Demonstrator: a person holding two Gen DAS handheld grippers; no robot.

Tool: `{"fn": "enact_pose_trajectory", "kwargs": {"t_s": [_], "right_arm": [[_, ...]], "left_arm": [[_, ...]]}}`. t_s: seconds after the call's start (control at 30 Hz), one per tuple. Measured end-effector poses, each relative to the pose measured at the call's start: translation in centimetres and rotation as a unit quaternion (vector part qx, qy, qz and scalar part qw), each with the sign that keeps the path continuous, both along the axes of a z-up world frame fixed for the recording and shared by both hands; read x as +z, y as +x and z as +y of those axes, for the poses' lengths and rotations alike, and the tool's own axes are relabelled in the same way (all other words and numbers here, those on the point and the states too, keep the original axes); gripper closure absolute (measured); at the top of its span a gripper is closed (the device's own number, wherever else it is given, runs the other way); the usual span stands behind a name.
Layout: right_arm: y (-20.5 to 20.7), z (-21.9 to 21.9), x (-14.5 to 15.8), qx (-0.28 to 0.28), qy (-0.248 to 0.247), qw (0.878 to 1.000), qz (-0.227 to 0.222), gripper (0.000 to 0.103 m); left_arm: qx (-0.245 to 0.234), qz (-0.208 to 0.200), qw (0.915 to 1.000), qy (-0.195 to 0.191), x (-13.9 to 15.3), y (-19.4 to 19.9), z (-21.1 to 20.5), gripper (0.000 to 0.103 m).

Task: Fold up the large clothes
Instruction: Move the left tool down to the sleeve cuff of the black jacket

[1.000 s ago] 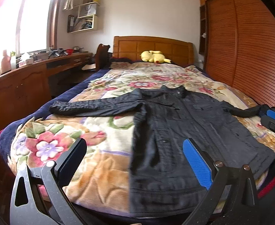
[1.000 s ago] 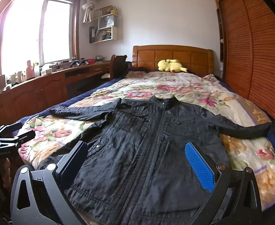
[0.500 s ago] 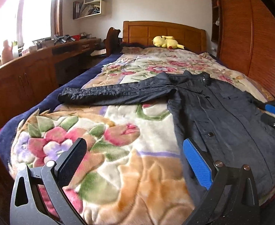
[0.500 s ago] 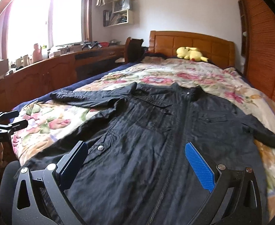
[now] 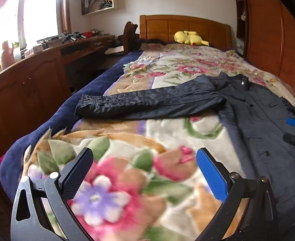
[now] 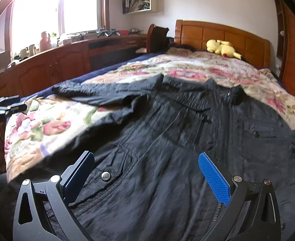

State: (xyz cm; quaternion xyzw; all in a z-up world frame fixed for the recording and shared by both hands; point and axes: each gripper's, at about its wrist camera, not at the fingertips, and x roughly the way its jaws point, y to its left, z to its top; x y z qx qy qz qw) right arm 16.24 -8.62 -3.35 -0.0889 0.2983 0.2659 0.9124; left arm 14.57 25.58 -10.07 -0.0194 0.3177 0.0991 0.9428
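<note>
Jacket (image 6: pixel 187 150) lies front-up and spread flat on the floral blanket (image 5: pixel 127 160) of the bed, collar toward the wooden headboard (image 5: pixel 183 27) and hem toward the foot, a layout that leaves both sleeves and the hem easy to reach for folding. One sleeve (image 5: pixel 147 104) stretches straight out across the blanket toward the blue edge of the bed, on the side of the long wooden bench under the window. The left tool (image 5: pixel 143 174) hangs low over bare blanket beside the jacket body, its fingers spread wide and holding nothing; it points toward that outstretched sleeve, which looks like the likely first thing to bring in over the chest. The right tool (image 6: pixel 147 176) hovers just above the lower front of the jacket, near a snap pocket (image 6: pixel 115 166), its fingers likewise apart and empty (the zipper runs up between them). No fold has been made yet, so the task seems to be at its very start. A yellow plush toy (image 6: pixel 221 49) rests by the headboard, well clear of the work.
</note>
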Motion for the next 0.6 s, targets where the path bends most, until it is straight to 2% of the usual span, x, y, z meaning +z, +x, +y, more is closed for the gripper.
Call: {"fn": "enact_pose_trajectory", "kwargs": {"t_s": [0.13,0.33,0.4,0.5,0.6], "right_arm": [[0.7,-0.6,-0.7,-0.004,0.01,1.0,0.024,0.0],[1.6,-1.5,-0.7,-0.018,0.032,0.999,0.039,0.0],[1.4,-1.5,-0.8,-0.018,0.037,0.998,0.04,0.0],[1.7,-1.6,-1.0,-0.017,0.041,0.998,0.047,0.0],[2.2,-1.5,-1.4,-0.018,0.042,0.997,0.054,0.0]], "left_arm": [[-0.007,0.022,0.9994,-0.027,-0.7,2.1,3.3,0.0],[0.008,0.029,0.9978,-0.059,-0.7,5.2,7.7,0.001],[0.024,0.036,0.9972,-0.062,-0.7,6.3,8.9,0.012],[0.032,0.046,0.9967,-0.059,-0.8,8.0,10.3,0.023],[0.035,0.052,0.9965,-0.056,-0.9,9.7,11.3,0.027]]}}
